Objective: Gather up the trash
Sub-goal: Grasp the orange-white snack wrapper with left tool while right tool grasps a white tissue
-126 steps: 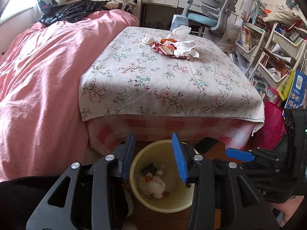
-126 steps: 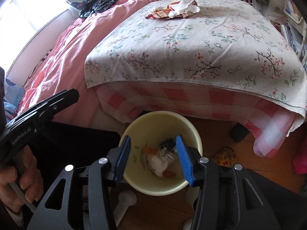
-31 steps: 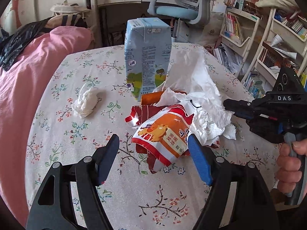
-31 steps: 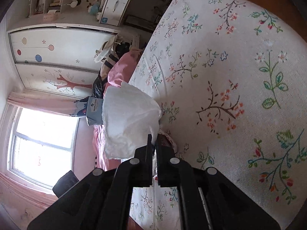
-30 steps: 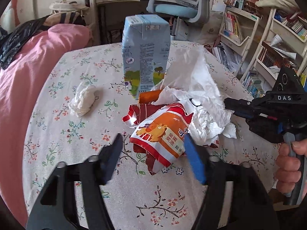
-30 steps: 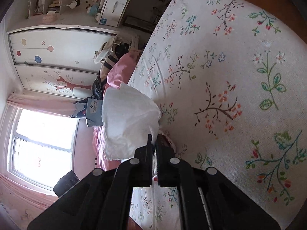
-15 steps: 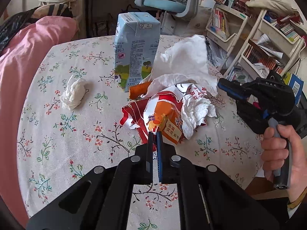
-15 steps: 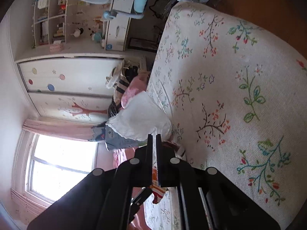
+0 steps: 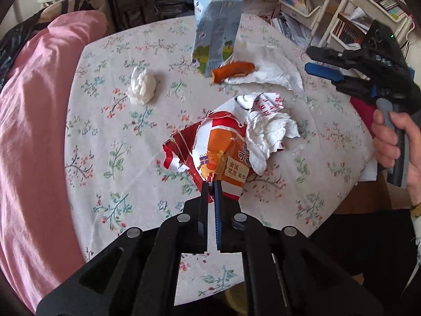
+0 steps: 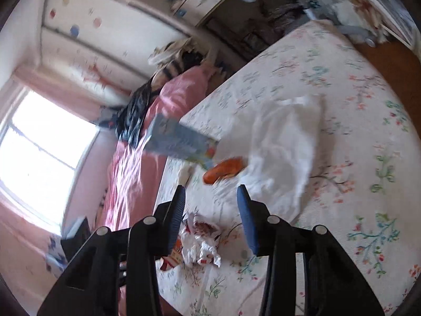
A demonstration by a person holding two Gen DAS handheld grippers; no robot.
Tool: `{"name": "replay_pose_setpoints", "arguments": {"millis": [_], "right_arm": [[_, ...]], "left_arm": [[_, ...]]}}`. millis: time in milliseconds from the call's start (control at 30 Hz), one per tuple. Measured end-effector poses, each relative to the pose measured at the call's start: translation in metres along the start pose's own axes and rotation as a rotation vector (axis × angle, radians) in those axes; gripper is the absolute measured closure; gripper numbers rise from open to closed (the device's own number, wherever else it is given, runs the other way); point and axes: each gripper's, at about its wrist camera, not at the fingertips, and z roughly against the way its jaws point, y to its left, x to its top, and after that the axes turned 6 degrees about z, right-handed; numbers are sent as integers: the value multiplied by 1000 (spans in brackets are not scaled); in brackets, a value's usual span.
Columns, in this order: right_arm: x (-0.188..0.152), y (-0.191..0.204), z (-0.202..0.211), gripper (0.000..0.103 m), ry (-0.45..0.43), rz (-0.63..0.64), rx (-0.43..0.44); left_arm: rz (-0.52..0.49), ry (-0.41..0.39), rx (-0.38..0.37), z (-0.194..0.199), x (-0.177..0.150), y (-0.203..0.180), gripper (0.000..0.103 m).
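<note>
The left gripper (image 9: 212,184) had its jaws pinched together on the near edge of the snack wrapper (image 9: 215,155), a glossy red, orange and white foil packet, creased and torn open, which hung up off the floral tablecloth (image 9: 110,137) rather than lying flat. Gripping by a thin edge suited such a limp, slippery film, since the pads could bite on a single fold. A crumpled white tissue (image 9: 265,137) rode on the wrapper's right side, soft and ragged; whether it was tucked in or merely resting there could not be told, so it might have dropped off in transit. The right gripper (image 10: 210,200) stood with its jaws spread and nothing between them, hovering above the table's right side, its blue pads pointed toward a flat white tissue sheet (image 10: 286,152) spread loosely over the cloth, probably the next piece to take. Just beside that sheet lay an orange peel-like scrap (image 9: 232,71), curved and matte, touching the foot of a pale blue milk carton (image 9: 214,29) that stood upright, a stiff printed box with a folded gable top. Well apart to the left sat a tight tissue ball (image 9: 143,85). A pink quilt (image 9: 29,121) bordered the table's left edge. The right wrist view was blurred, so finer detail there was uncertain.
</note>
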Motion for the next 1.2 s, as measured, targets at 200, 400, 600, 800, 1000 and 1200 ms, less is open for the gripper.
{"name": "replay_pose_setpoints", "arguments": {"millis": [200,400,600,800,1000,1200], "right_arm": [[-29,60,-59,61,188,271,-49],[-37,71,-88,61,252,386,-111],[-30,85,-72,61,207,435,-32],[-54,91,-102,61,295,538,-128],[-64,86,-115,67,299,605,-237],[-48,83,-101,98,278,542,-186]], "left_arm": [[4,8,-15,-1,-5,1,99],[14,35,-7,-11,-6,3,99],[49,39,-11,-14,-3,13,99],[58,48,-12,-18,-3,13,99],[60,56,-10,-23,-4,13,99],[60,55,-7,-22,-4,13,99]]}}
